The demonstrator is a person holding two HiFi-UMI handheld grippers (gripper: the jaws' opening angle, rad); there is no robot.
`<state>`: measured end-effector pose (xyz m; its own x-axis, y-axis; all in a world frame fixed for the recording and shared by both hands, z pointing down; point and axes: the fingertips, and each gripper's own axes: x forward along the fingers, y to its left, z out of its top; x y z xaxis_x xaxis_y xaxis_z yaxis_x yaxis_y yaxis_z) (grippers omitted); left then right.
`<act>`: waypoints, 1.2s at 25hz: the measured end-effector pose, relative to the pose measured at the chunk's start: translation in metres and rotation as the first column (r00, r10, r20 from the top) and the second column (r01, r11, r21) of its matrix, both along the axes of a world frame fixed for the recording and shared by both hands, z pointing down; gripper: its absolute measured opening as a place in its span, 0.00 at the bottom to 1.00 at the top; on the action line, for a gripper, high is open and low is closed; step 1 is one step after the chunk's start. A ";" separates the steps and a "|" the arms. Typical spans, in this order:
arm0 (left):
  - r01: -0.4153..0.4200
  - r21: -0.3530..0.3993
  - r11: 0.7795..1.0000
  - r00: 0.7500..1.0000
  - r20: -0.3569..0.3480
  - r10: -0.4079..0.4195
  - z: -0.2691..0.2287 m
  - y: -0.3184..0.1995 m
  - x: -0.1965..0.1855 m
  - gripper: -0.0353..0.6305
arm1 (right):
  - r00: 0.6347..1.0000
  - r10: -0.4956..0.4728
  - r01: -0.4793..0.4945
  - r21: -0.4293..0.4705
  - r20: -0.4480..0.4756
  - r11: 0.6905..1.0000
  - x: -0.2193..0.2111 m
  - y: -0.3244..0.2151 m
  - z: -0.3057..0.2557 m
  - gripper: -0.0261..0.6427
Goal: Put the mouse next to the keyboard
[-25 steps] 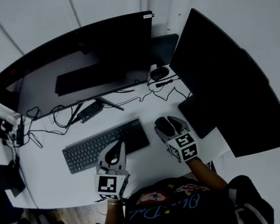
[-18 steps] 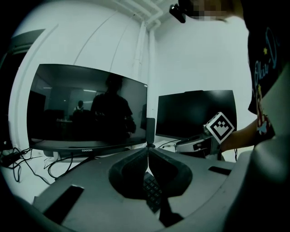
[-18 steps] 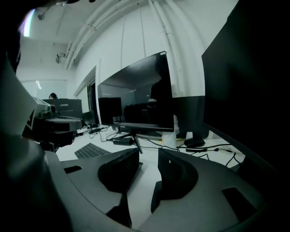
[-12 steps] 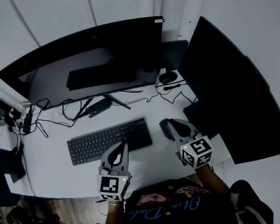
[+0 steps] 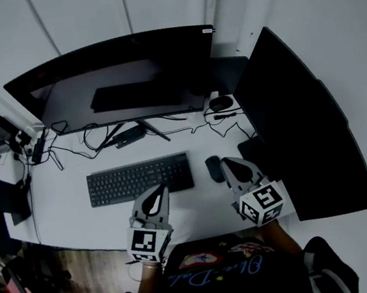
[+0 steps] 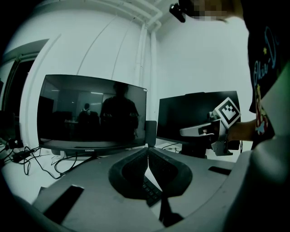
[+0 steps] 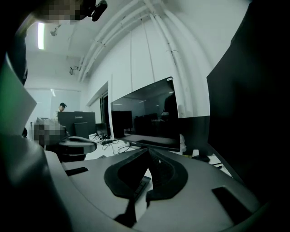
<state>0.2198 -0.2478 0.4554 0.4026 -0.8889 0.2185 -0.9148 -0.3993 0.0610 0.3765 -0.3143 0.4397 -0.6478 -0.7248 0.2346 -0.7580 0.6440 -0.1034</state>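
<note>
**Mouse rests beside keyboard as both grippers hang shut above the bench**

At left, the left gripper [image 5: 161, 190] hovers over the near edge of the white bench [image 5: 60, 196]. Its jaws are pressed together tip to tip and have nothing between them. It points away from the person and dips slightly, with its tips over the near edge of the black keyboard [image 5: 140, 179]. Its marker cube sits nearest the person's body.

The keyboard lies flat near the middle of the bench, in front of a wide curved monitor [image 5: 124, 76], with loose cables [image 5: 86, 142] trailing behind it.

Just beside the keyboard's right end, the dark mouse [image 5: 214, 169] sits on the bench. No gripper has hold of it.

Close to the right of the mouse is the right gripper [image 5: 227, 164], angled a little downward toward the monitors. Its jaws have just been closing and now meet with nothing between them. The left gripper view shows it raised off the bench, with the person's right hand [image 6: 240, 130] behind its marker cube [image 6: 226, 113].

Farthest right, a second dark monitor [image 5: 304, 123] stands at an angle.
</note>
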 end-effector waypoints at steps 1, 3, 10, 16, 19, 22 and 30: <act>0.004 -0.002 1.000 1.000 -0.001 -0.004 0.000 0.001 0.001 0.06 | 1.000 -0.006 0.006 0.010 -0.001 1.000 0.000 0.001 -0.002 0.04; 0.010 -0.003 1.000 1.000 0.002 -0.010 0.000 0.004 0.003 0.06 | 1.000 -0.019 0.019 0.018 -0.008 1.000 -0.001 0.003 -0.004 0.04; 0.035 -0.005 0.999 0.999 0.010 -0.035 -0.002 0.010 0.000 0.06 | 0.999 -0.037 0.038 0.008 -0.018 0.999 -0.002 0.007 -0.003 0.04; 0.046 0.005 0.999 0.999 0.015 -0.046 -0.005 0.013 -0.001 0.06 | 0.999 -0.050 0.050 0.007 -0.017 0.999 -0.002 0.010 -0.005 0.04; 0.048 -0.001 0.999 0.999 0.019 -0.048 -0.003 0.016 0.000 0.06 | 0.998 -0.058 0.058 0.014 -0.023 0.998 -0.002 0.012 -0.005 0.04; 0.049 -0.001 0.999 0.999 0.021 -0.049 -0.002 0.016 0.003 0.06 | 0.998 -0.062 0.062 0.013 -0.019 0.998 0.000 0.012 -0.005 0.04; 0.051 -0.009 0.999 0.998 0.024 -0.050 -0.002 0.019 0.008 0.06 | 0.996 -0.081 0.082 0.021 -0.047 0.996 -0.001 0.015 0.000 0.04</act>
<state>0.2280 -0.2284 0.4536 0.3517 -0.9059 0.2359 -0.9350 -0.3520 0.0425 0.3758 -0.2997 0.4397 -0.6937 -0.6755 0.2498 -0.7065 0.7056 -0.0540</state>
